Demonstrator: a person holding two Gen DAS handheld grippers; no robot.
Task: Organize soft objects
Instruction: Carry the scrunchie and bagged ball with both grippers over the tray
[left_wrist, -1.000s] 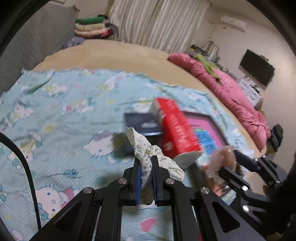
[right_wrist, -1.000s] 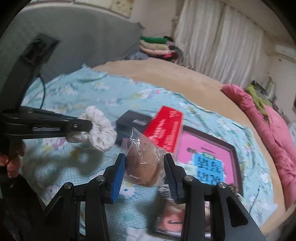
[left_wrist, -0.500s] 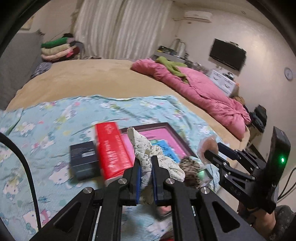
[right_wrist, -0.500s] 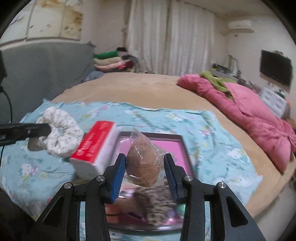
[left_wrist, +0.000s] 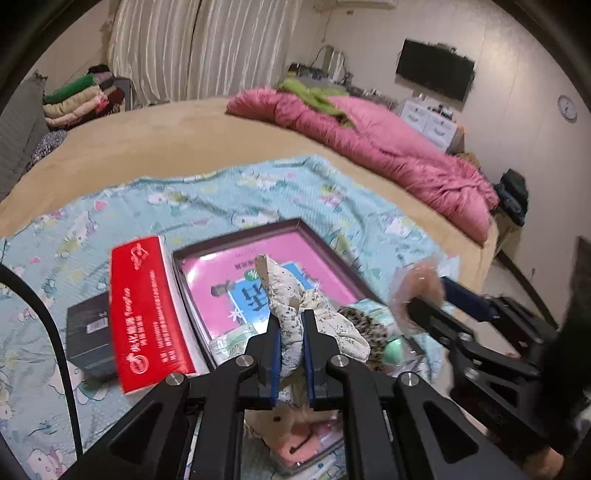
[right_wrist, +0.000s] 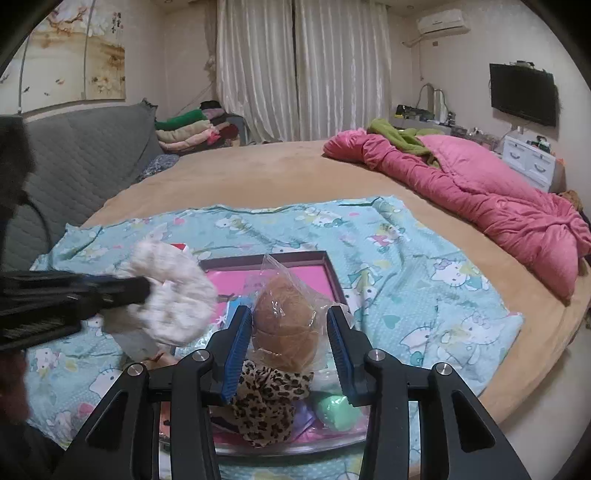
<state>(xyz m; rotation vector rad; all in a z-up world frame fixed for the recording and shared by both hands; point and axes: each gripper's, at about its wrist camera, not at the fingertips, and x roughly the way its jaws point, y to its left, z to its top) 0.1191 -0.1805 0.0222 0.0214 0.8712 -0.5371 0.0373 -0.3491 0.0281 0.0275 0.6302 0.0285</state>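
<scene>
1. Left gripper (left_wrist: 291, 334): jaws nearly closed, pinching a white speckled scrunchie (left_wrist: 295, 306), held above the pink tray (left_wrist: 236, 288).
2. Right gripper (right_wrist: 290, 341): jaws partly apart, clamped on a brown scrunchie in a clear bag (right_wrist: 286, 325), also over the tray.
3. Leopard scrunchie (right_wrist: 266, 406) and green ball (right_wrist: 338, 406) lie in the tray.
4. Red box (left_wrist: 144, 314) sits just left of the tray on the blue blanket (left_wrist: 258, 192).

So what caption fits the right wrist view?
Right gripper carries a bagged brown puff above the pink tray.
</scene>
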